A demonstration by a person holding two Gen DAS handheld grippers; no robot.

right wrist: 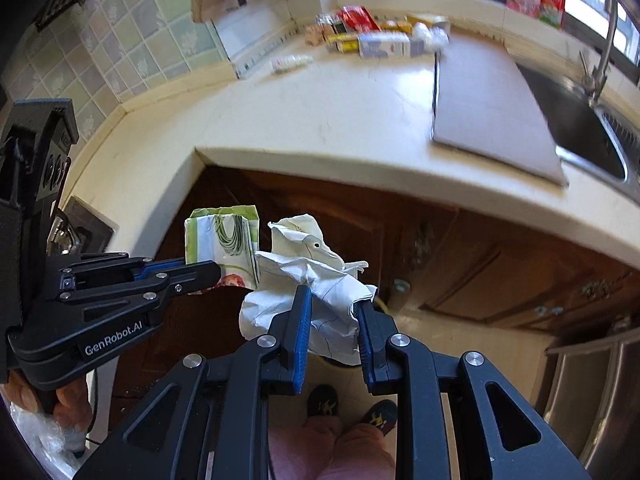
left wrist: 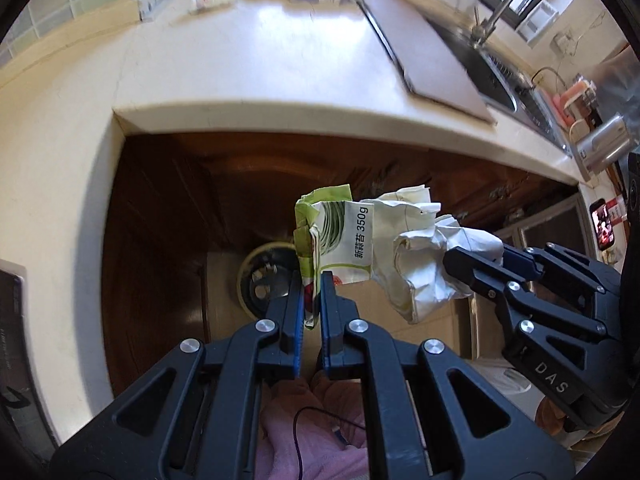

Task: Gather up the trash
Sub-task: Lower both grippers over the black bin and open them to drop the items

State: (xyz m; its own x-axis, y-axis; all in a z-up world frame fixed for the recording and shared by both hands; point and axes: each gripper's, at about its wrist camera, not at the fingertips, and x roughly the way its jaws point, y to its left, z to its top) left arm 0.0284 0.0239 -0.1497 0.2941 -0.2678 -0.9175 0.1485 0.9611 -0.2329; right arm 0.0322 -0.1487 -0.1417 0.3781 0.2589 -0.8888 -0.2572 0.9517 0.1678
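Both grippers loaded, trash held out over the floor, off the counter's near edge!

The left gripper is clamped tight on the green wrapper, fingers pinching its lower edge; the flattened pack stands roughly upright, long axis running away from the fingertips toward the counter, its printed face turned right. Just beside it on the right, touching or nearly so, the right gripper is closed around a crumpled white paper wad, the pads pressing into it from both sides with a gap between them; the wad bulges left and upward, with no clear long axis. Below and to the left sits a round bin on the floor, in front of the dark cabinet. More packets lie far back on the counter, well apart from both held pieces.
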